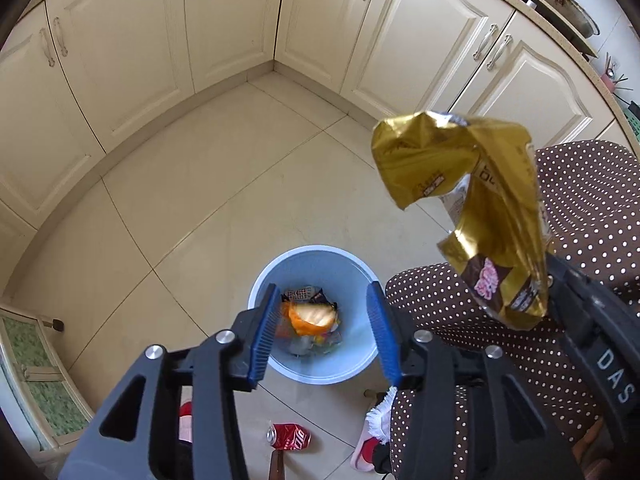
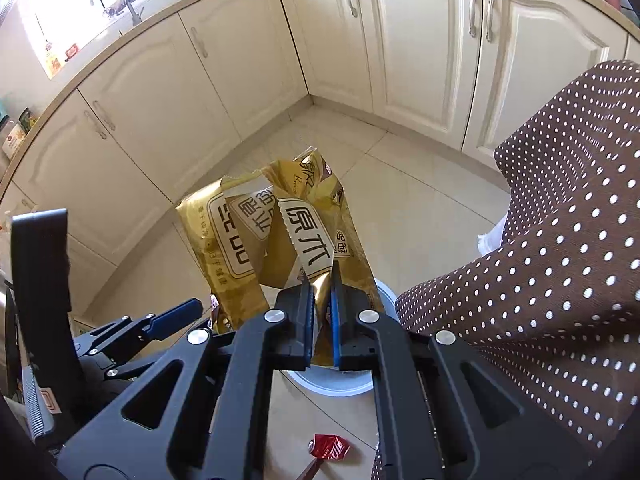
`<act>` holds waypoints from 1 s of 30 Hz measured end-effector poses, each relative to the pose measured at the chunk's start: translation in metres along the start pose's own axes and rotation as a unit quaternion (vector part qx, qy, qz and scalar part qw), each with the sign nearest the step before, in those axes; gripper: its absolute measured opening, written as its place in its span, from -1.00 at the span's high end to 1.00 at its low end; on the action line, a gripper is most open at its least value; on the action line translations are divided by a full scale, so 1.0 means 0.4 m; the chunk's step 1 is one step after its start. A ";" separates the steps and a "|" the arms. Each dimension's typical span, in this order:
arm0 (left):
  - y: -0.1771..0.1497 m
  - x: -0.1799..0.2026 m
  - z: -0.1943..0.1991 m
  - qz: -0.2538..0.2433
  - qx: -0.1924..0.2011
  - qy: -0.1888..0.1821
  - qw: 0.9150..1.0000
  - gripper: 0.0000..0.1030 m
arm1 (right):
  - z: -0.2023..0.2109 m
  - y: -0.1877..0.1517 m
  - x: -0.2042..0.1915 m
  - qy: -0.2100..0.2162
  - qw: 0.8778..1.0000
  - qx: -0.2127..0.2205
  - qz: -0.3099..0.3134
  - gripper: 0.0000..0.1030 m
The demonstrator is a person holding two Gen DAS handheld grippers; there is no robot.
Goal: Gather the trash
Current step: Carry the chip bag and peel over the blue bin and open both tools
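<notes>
My left gripper (image 1: 324, 312) is open and empty, high above a light blue trash bin (image 1: 320, 372) that holds an orange wrapper (image 1: 312, 318) and other scraps. My right gripper (image 2: 322, 300) is shut on a crumpled gold snack bag (image 2: 276, 232), held in the air above the bin's rim (image 2: 336, 390). The gold bag (image 1: 472, 204) also shows at the right of the left wrist view, with the right gripper's fingers (image 1: 580, 300) behind it. A crushed red soda can (image 1: 289, 437) lies on the floor beside the bin; it shows in the right wrist view (image 2: 330, 448) too.
Cream kitchen cabinets (image 1: 140, 52) meet in a corner behind the beige tiled floor (image 1: 200, 208). The person's brown polka-dot clothing (image 2: 560, 260) fills the right side. A pink slipper (image 1: 366, 452) is by the bin. A green-paned frame (image 1: 36, 376) stands at the left.
</notes>
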State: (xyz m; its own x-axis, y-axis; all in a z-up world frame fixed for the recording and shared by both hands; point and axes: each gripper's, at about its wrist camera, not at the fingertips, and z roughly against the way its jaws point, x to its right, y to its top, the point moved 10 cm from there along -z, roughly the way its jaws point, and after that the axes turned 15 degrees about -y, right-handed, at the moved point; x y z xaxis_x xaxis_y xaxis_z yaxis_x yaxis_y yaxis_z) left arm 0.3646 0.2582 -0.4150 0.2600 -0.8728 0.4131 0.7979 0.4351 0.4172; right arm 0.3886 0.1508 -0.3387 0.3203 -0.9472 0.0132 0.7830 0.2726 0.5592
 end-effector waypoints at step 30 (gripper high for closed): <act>-0.010 -0.069 0.019 0.032 0.004 0.012 0.999 0.04 | -0.089 -0.020 -0.027 -0.003 1.000 -0.029 -0.005 0.77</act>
State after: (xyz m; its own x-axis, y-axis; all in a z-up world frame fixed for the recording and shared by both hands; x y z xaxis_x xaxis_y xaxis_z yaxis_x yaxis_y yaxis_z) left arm 0.3501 0.2822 -0.4218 0.3230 -0.8484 0.4194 0.7750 0.4915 0.3973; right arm 0.3978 0.1649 -0.3728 0.3100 -0.9506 0.0125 0.8160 0.2728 0.5097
